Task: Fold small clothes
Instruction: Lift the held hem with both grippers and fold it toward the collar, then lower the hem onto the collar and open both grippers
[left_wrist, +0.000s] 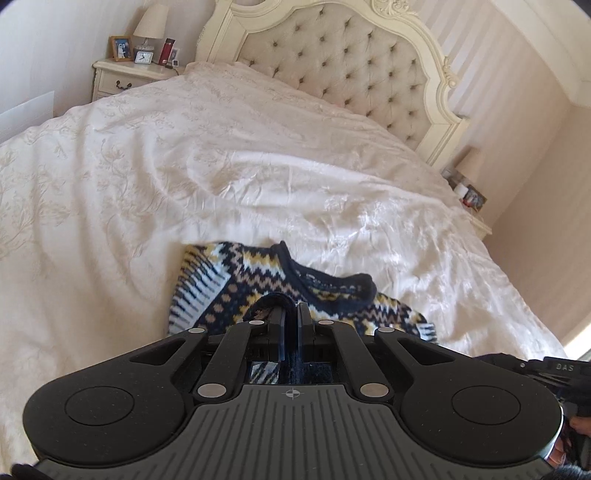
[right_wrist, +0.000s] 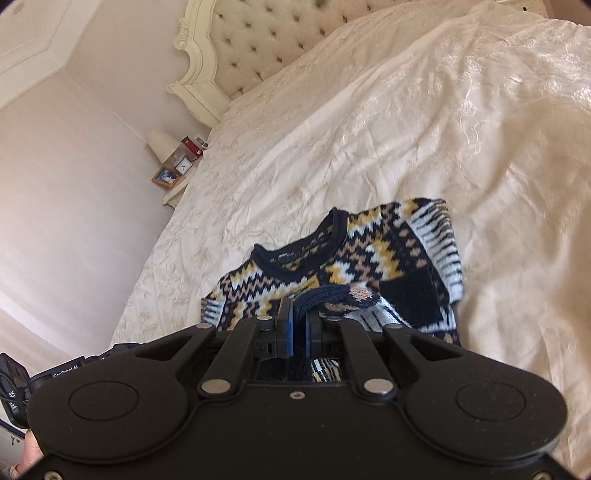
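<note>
Nearest the lens in the left wrist view, the left gripper (left_wrist: 291, 314) fills the bottom of the frame with its jaws nearly together, clamped on a dark knitted edge of the sweater (left_wrist: 258, 284). In the right wrist view the right gripper (right_wrist: 297, 314) sits the same way at the bottom centre, pinching a dark ribbed band of the same sweater (right_wrist: 369, 258), probably a cuff or the hem, though which one is hard to tell. The sweater, patterned in navy, yellow, tan and white, lies on the cream bed cover (left_wrist: 184, 166) in the lower middle of both frames, its neckline facing up and one side already looking turned in over the body. The padded headboard (left_wrist: 332, 62) stands at the top of the frame, with a bedside table (left_wrist: 122, 75) at upper left carrying a lamp, a clock and a photo frame. As a judgement, the folding is partway: a sleeve or side seems folded in, and the lifted edge seems about to be carried towards the neckline. Laying it down, squaring the bundle and letting go remain.
</note>
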